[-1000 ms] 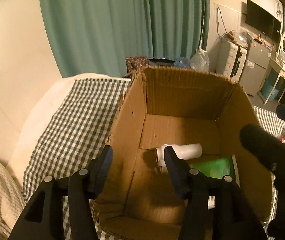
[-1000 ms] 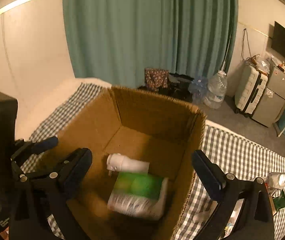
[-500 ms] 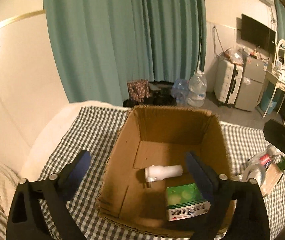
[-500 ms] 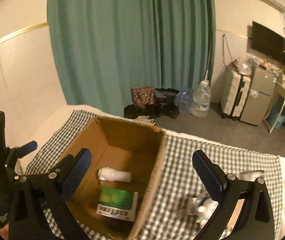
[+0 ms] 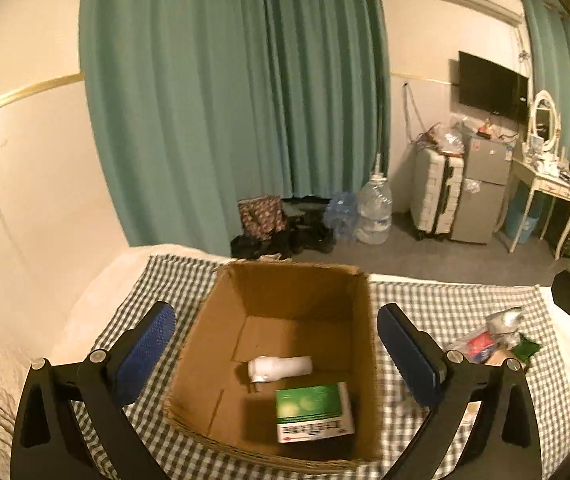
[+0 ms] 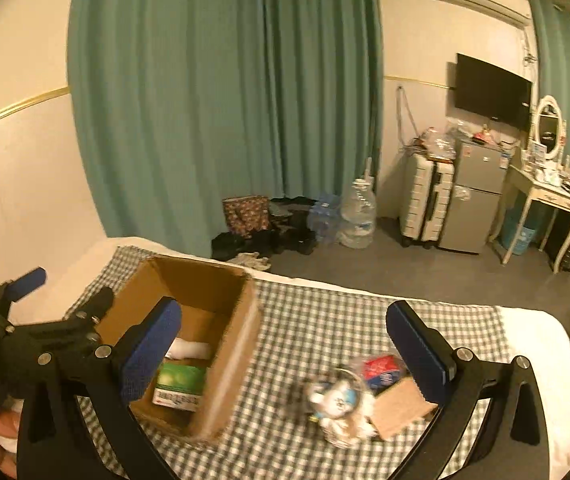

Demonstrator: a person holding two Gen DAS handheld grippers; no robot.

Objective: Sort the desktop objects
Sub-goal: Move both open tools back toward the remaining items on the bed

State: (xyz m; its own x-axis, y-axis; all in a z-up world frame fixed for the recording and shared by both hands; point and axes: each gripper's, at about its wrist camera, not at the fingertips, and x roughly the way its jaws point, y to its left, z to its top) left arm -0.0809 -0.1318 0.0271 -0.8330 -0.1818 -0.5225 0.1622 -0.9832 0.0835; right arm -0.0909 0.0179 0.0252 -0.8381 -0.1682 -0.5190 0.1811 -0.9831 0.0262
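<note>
An open cardboard box (image 5: pixel 359 320) stands on a checked cloth. Inside lie a white tube (image 5: pixel 281 367) and a green-and-white carton (image 5: pixel 312 412). My left gripper (image 5: pixel 281 356) is open and empty, held above the box. The box (image 6: pixel 241 344) and the carton (image 6: pixel 181 384) also show at the left of the right wrist view. My right gripper (image 6: pixel 285 352) is open and empty above the cloth. Below it lies a pile: a small white plush toy (image 6: pixel 337 400), a red packet (image 6: pixel 381 366) and a brown card (image 6: pixel 401 408). The pile also shows in the left wrist view (image 5: pixel 485 344).
The checked cloth (image 6: pixel 317 320) covers a bed that ends at a grey floor. Beyond stand a teal curtain (image 5: pixel 237 100), water bottles (image 5: pixel 373 216), a suitcase (image 5: pixel 437 196), a small fridge (image 5: pixel 481 188) and a dressing table (image 5: pixel 545 192). The left gripper's body (image 6: pixel 45 340) shows at the left.
My left gripper has opened wide and lifted back from the box. My right gripper has swung right, away from the box and over the pile on the cloth.
</note>
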